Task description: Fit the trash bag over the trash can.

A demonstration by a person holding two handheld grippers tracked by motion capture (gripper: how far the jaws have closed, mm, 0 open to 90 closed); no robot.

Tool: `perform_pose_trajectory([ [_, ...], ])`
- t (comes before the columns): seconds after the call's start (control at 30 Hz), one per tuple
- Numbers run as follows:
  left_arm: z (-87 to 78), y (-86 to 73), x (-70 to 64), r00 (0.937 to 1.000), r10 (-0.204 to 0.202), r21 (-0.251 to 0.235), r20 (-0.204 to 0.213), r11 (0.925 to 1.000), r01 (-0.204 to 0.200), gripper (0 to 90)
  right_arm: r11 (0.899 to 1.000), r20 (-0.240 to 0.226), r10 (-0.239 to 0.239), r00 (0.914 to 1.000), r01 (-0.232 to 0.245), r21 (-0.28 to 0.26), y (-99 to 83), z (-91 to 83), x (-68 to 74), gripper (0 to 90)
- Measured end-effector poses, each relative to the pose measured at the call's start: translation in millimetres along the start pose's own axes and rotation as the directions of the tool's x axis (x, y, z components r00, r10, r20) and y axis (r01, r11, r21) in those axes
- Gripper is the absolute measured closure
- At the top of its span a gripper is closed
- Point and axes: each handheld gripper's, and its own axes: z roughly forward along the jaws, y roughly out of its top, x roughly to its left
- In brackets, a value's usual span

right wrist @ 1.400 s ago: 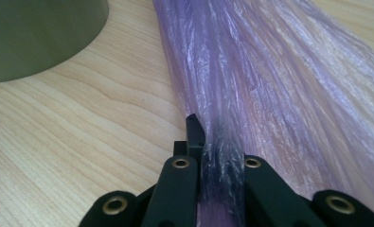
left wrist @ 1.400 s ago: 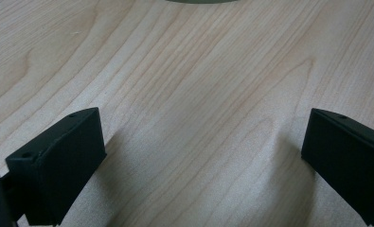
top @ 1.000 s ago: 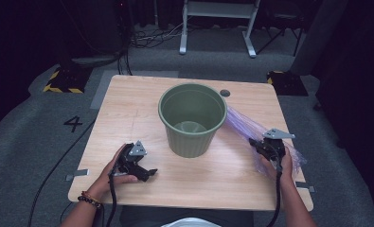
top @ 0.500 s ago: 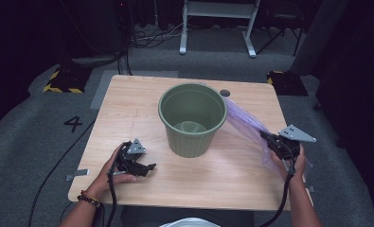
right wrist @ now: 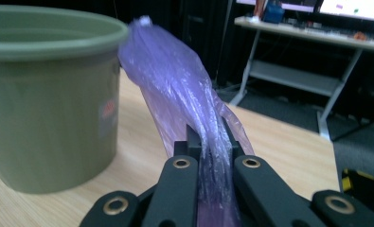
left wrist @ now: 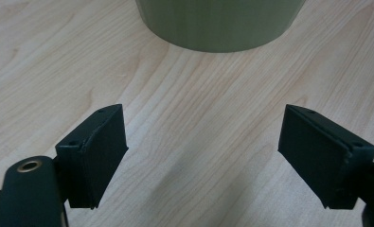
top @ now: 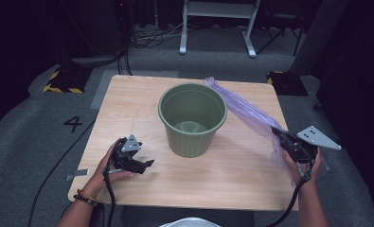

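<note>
Right tool [top: 283, 138], clenched on a thin purple plastic bag [top: 244, 106] near the desk's right edge, risks tearing or dropping it beside the green plastic bucket [top: 192, 118]; left tool [top: 144, 164] rests released.

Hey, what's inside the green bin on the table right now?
From the high view, the green bin looks empty: its bare bottom and inner wall show. The near inner wall is hidden by the rim. The purple bag is outside it, clamped in the right hand-held gripper.

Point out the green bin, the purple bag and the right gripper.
green bin [top: 190, 144]: high view, outer front wall.
purple bag [right wrist: 175, 90]: right gripper view, bunched plastic above the jaws.
right gripper [top: 280, 137]: high view, jaw tips shut on the bag.
</note>
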Motion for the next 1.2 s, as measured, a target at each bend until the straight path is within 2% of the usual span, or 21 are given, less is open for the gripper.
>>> perform_pose_trajectory([
  [0.13, -5.6, 3.4, -0.4, 0.9999, 0.006, -0.013, -0.012, 0.9999, -0.006, 16.0, 0.998, -0.002, 0.002, 1.0, -0.002, -0.058, 9.6, -12.5, -0.5, 90.0],
  [0.23, -6.0, 7.3, 0.8, 1.0, -0.004, -0.024, -0.005, 0.9997, 0.003, 16.0, 0.996, 0.005, 0.007, 1.0, -0.006, -0.092, 15.6, -20.7, -2.5, 90.0],
  [0.5, -1.4, 13.9, -0.7, 1.0, 0.008, -0.025, -0.004, 0.9997, -0.008, 16.2, 0.992, 0.05, 0.019, 0.9986, -0.013, -0.124, 19.7, -34.3, -14.2, 90.0],
  [0.63, -1.0, 14.6, -0.7, 1.0, 0.009, -0.031, -0.001, 0.9995, -0.009, 16.3, 0.989, 0.057, 0.046, 0.9973, -0.037, -0.143, 18.8, -39.5, -21.1, 90.0],
  [0.73, -3.4, 18.0, -2.3, 0.9998, 0.018, -0.042, 0.0, 0.999, -0.018, 16.3, 0.986, 0.037, 0.048, 0.9981, -0.042, -0.164, 22.3, -42.3, -20.0, 90.0],
  [0.83, -6.3, 21.9, -2.5, 0.9998, 0.02, -0.057, -0.003, 0.9981, -0.02, 16.4, 0.982, 0.035, 0.032, 0.9989, -0.025, -0.185, 31.0, -45.4, -16.3, 90.0],
  [0.97, -6.7, 24.8, -2.3, 0.9998, 0.022, -0.067, 0.0, 0.9975, -0.022, 16.3, 0.975, 0.051, 0.022, 0.9985, -0.01, -0.22, 42.0, -52.2, -16.5, 90.0],
  [1.2, -4.4, 25.8, -3.1, 0.9997, 0.026, -0.062, 0.006, 0.9978, -0.025, 16.3, 0.966, 0.077, 0.04, 0.9962, -0.018, -0.257, 48.8, -66.9, -24.2, 90.0],
])
